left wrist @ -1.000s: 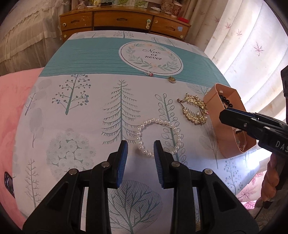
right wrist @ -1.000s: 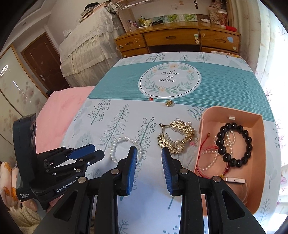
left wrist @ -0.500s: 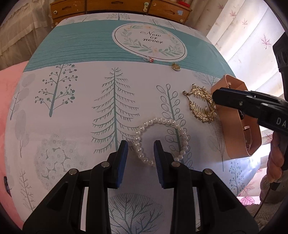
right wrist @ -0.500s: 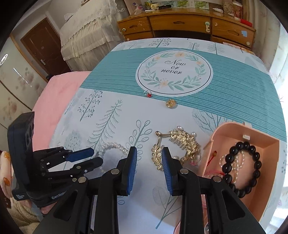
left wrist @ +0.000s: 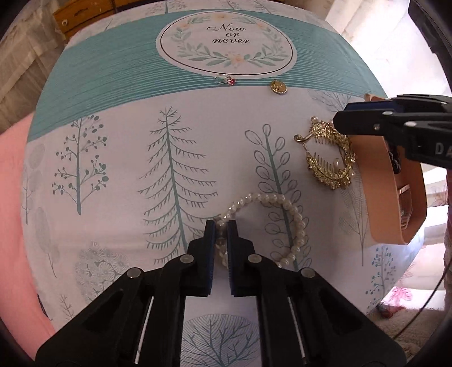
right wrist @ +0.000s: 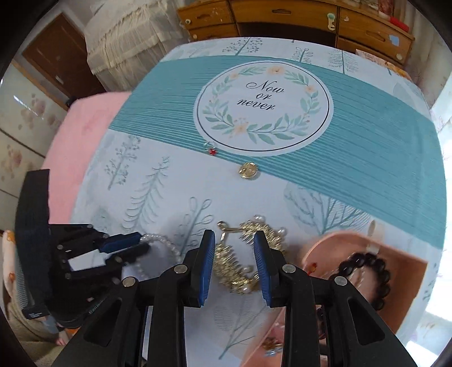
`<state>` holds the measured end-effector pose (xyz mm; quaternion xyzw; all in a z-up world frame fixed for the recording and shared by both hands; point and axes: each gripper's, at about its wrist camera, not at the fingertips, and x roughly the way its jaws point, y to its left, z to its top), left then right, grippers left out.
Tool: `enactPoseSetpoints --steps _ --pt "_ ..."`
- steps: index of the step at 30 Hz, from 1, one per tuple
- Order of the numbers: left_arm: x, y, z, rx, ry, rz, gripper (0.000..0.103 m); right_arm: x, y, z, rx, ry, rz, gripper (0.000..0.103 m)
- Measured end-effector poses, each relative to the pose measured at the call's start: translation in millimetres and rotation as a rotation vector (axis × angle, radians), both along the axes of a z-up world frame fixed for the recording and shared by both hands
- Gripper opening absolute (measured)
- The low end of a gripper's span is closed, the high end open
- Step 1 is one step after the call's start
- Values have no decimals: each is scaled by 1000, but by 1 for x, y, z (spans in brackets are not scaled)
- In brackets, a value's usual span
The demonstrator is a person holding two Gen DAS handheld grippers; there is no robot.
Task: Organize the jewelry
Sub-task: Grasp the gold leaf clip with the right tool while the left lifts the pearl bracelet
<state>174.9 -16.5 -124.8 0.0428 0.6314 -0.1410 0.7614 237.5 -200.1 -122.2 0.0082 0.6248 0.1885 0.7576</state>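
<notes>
Already the left gripper (left wrist: 221, 225) has pinched shut on the near edge of the pearl bracelet (left wrist: 271, 223), which lies on the bench (left wrist: 113, 175). Meanwhile the right gripper (right wrist: 234, 245) hangs open astride the gold hair comb (right wrist: 248, 259), beside the pink box (right wrist: 406, 271). Lifting the beads by one thin strand risks them slipping free or snagging the comb.

Wooden dresser (right wrist: 296, 19) behind; brown door (right wrist: 56, 53) left; bright curtains (left wrist: 375, 36) right.
</notes>
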Motion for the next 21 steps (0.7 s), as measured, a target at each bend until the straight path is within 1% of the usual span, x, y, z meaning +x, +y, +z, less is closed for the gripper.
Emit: enactPoseSetpoints --steps 3,5,8,10,13,14,15,19,21 --pt "3 7 -1 -44 13 40 5 13 3 -9 -68 40 45 28" --pt "3 11 -1 -48 4 63 5 19 3 -18 -112 70 71 29" --pt "4 18 -1 -60 1 94 5 23 4 -23 -129 97 101 29" --pt "3 22 1 -64 -5 108 5 22 5 -20 -144 97 106 29" --pt "3 28 2 -74 -10 112 5 12 8 -9 -105 130 96 29" --pt "3 31 3 -79 -10 110 5 8 9 -8 -94 148 74 29" --pt "3 31 3 -88 -9 107 5 4 5 -6 -78 175 27 29" --pt "-2 33 4 -113 -12 91 5 -8 -16 -7 -13 284 -227 29" --pt "-4 33 3 -135 -8 86 5 -13 -22 -7 -1 300 -319 29"
